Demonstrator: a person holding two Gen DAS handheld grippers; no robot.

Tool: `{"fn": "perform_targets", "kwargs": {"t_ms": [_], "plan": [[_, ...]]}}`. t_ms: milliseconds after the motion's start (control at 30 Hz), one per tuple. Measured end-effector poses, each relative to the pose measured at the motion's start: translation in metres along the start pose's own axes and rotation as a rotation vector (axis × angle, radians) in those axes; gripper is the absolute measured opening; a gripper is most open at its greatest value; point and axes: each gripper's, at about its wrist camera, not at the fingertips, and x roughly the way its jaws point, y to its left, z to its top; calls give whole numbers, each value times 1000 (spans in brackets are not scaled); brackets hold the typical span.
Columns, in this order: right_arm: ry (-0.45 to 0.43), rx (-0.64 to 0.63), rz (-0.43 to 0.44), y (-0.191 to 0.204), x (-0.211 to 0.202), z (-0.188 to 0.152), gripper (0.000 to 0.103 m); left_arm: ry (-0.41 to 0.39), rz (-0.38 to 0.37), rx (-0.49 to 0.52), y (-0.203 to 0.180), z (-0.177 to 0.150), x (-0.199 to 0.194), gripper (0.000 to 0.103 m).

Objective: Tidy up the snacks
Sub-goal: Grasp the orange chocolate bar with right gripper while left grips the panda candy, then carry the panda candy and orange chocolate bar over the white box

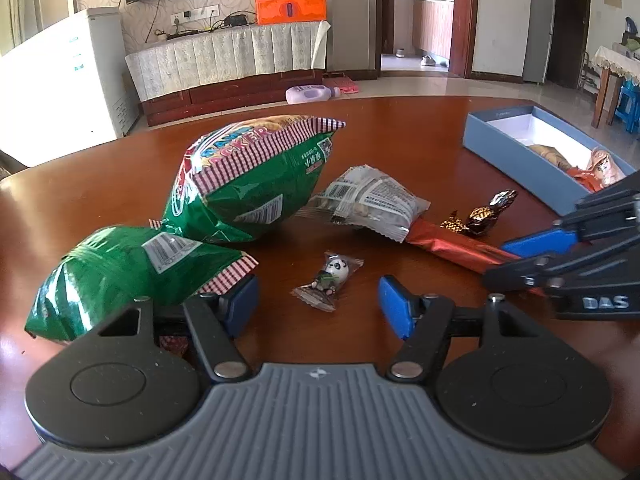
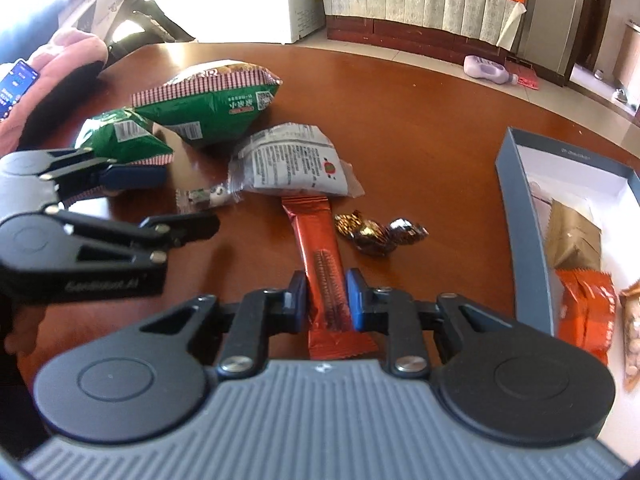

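My right gripper (image 2: 326,300) is shut on a long red snack bar (image 2: 324,264) that lies on the brown table; the bar also shows in the left wrist view (image 1: 452,250). My left gripper (image 1: 318,304) is open and empty, just before a small panda candy (image 1: 330,280). Two green cracker bags (image 1: 256,176) (image 1: 128,276) lie at the left. A grey-white packet (image 2: 292,160) rests over the bar's far end. A foil-wrapped chocolate (image 2: 376,232) lies to the right of the bar.
A blue box (image 2: 528,216) with a white inside stands at the right and holds a tan packet (image 2: 572,236) and an orange packet (image 2: 588,312). A pink sleeve and a phone (image 2: 16,84) are at the far left table edge.
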Motion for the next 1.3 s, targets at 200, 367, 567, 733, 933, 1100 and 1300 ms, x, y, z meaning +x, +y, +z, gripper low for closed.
{"fn": "perform_targets", "kwargs": {"t_ms": [200,367,567,733,933,1100,1300], "plan": [[8,-9,-6,-4,-6,-6,25,-3,-1,3,-7,3,15,67],[11,-14,-16,-5,-9,-9,25,-10,-43,-23,-11,4,18,35],[2,-15,-28,-6,-8,-10,32,-7,-59,-46,-16,0,13,22],[-4,-57,-56,4,0,-7,69,-4,-62,-36,-18,-1,12,22],[-2,-11,-13,5,0,0,24,-1,-57,-38,-16,-2,11,22],[-9,4,-23,4,-8,-4,24,6,-44,-56,-14,-2,10,22],[-46,26,-28,0,-27,-7,24,-22,-29,-73,-21,3,-3,22]]}}
